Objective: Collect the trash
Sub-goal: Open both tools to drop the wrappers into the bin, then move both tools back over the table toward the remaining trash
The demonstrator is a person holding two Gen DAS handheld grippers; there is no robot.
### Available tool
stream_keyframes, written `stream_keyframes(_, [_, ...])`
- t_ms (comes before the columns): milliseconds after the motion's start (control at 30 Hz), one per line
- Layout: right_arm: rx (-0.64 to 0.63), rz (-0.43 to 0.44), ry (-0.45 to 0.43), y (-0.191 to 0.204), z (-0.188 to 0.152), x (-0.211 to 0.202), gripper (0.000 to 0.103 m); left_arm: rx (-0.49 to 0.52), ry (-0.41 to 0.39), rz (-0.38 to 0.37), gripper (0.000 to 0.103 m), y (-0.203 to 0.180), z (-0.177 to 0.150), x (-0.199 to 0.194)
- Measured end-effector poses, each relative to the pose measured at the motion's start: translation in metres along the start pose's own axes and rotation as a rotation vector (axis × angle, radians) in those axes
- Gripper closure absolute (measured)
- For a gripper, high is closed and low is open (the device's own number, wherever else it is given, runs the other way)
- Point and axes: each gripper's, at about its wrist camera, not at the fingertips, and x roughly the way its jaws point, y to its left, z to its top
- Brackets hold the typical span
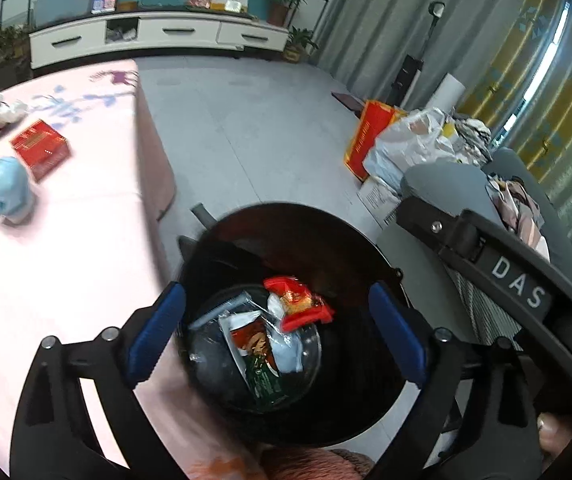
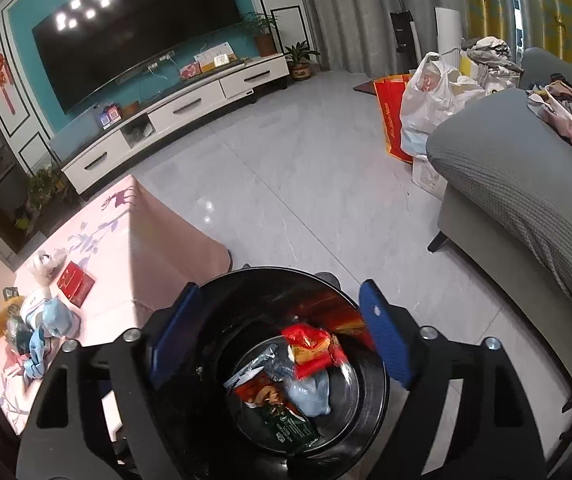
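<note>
On the pink table (image 1: 85, 208) a red box (image 1: 40, 149) and blue cloth (image 1: 10, 190) still wait, while both the left gripper (image 1: 277, 332) and right gripper (image 2: 281, 344) hang spread and empty over the bin (image 1: 350, 248), wrappers (image 1: 300, 304) lying inside.

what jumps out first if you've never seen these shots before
The black trash bin beside the pink-covered table, holding a red snack wrapper and other wrappers. Both grippers, left and right, hang open above its mouth, nothing between their blue pads. A red box and other clutter lie on the table.
</note>
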Motion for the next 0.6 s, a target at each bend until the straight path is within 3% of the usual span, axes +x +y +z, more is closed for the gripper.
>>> stream_keyframes(233, [-0.069, -0.027, -0.051, 0.025, 0.001, -0.004, 0.004, -0.034, -0.076, 0.095, 0.003, 0.038, 0.005, -0.041])
stream_keyframes(333, [-0.134, -0.037, -0.081, 0.045, -0.002, -0.007, 0.003, -0.027, -0.111, 0.155, 0.003, 0.063, 0.005, -0.066])
stream_keyframes(500, [-0.232, -0.063, -0.156, 0.093, -0.012, -0.009, 0.004, -0.031, -0.203, 0.292, 0.003, 0.117, 0.005, -0.114])
stream_keyframes(600, [-0.291, -0.025, -0.19, 0.126, -0.024, -0.006, 0.004, -0.008, -0.225, 0.408, 0.003, 0.154, 0.001, -0.126])
